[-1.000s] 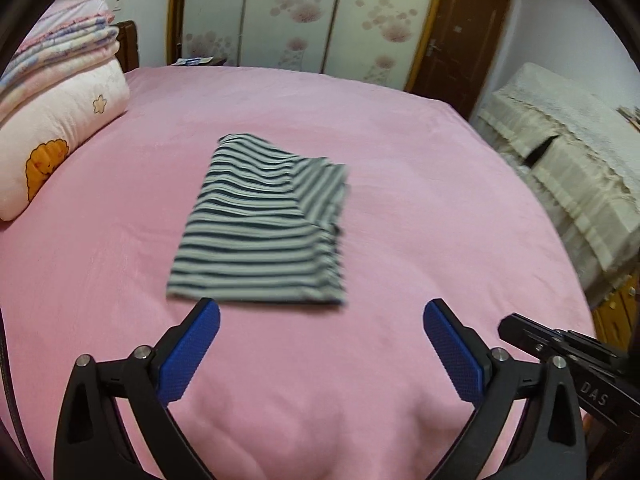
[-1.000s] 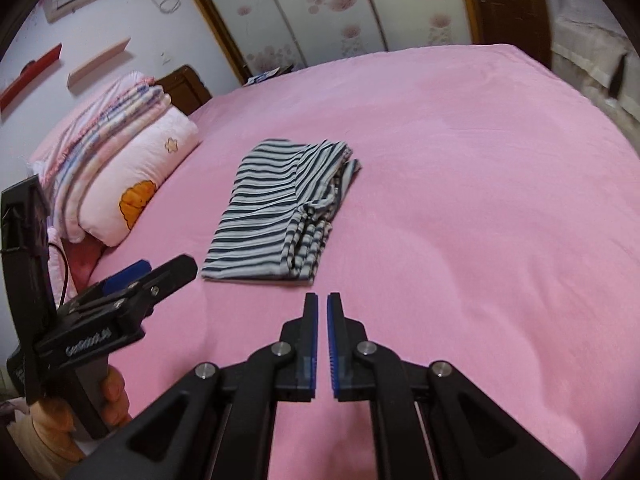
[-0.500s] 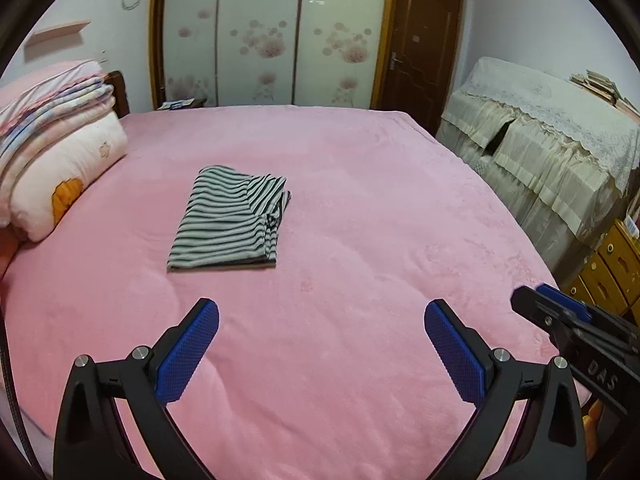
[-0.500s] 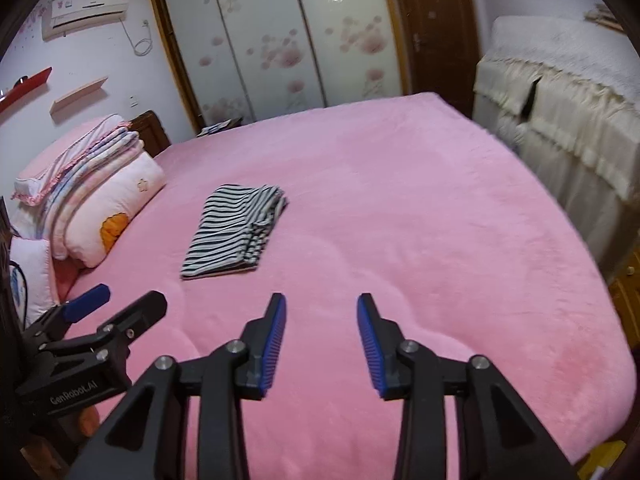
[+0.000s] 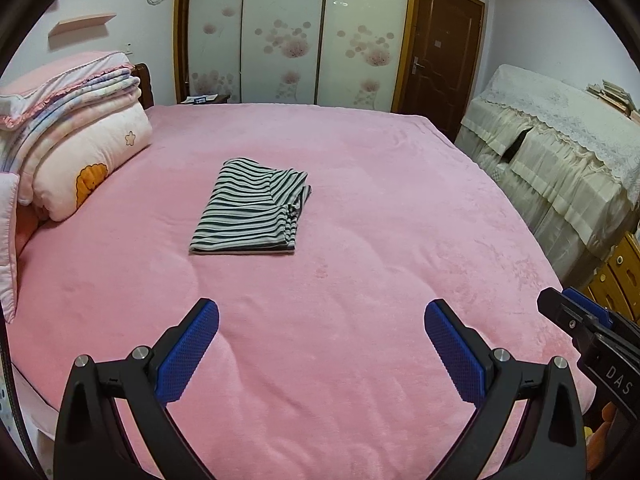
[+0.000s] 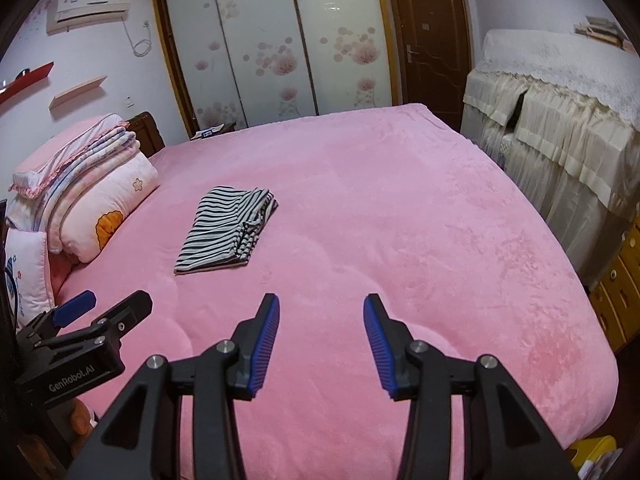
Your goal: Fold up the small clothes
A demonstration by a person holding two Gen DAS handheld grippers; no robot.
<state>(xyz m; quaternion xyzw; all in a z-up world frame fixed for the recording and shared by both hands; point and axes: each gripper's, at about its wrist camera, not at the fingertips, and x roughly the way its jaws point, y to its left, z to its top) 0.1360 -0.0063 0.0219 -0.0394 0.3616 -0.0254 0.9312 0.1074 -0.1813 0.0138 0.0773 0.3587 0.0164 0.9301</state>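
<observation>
A folded black-and-white striped garment (image 5: 252,210) (image 6: 226,230) lies flat on the pink bed (image 5: 380,200) (image 6: 380,208), left of the middle. My left gripper (image 5: 320,344) hangs well short of it over the near part of the bed, jaws wide apart and empty. My right gripper (image 6: 320,340) is also back from the garment, its blue pads (image 6: 264,344) parted with nothing between them. Each gripper shows at the edge of the other's view: the right gripper (image 5: 580,324) at lower right, the left gripper (image 6: 102,312) at lower left.
Stacked quilts and a pillow (image 5: 76,148) (image 6: 88,192) sit at the bed's left end. A cloth-covered cabinet (image 5: 560,152) (image 6: 560,120) stands to the right, with wooden drawers (image 5: 616,276) below it. Wardrobe doors (image 6: 280,44) and a brown door (image 5: 440,44) are behind the bed.
Both grippers have pulled back and up from the garment, which now looks smaller and farther. The right gripper's jaws went from shut to parted. The left stayed wide open.
</observation>
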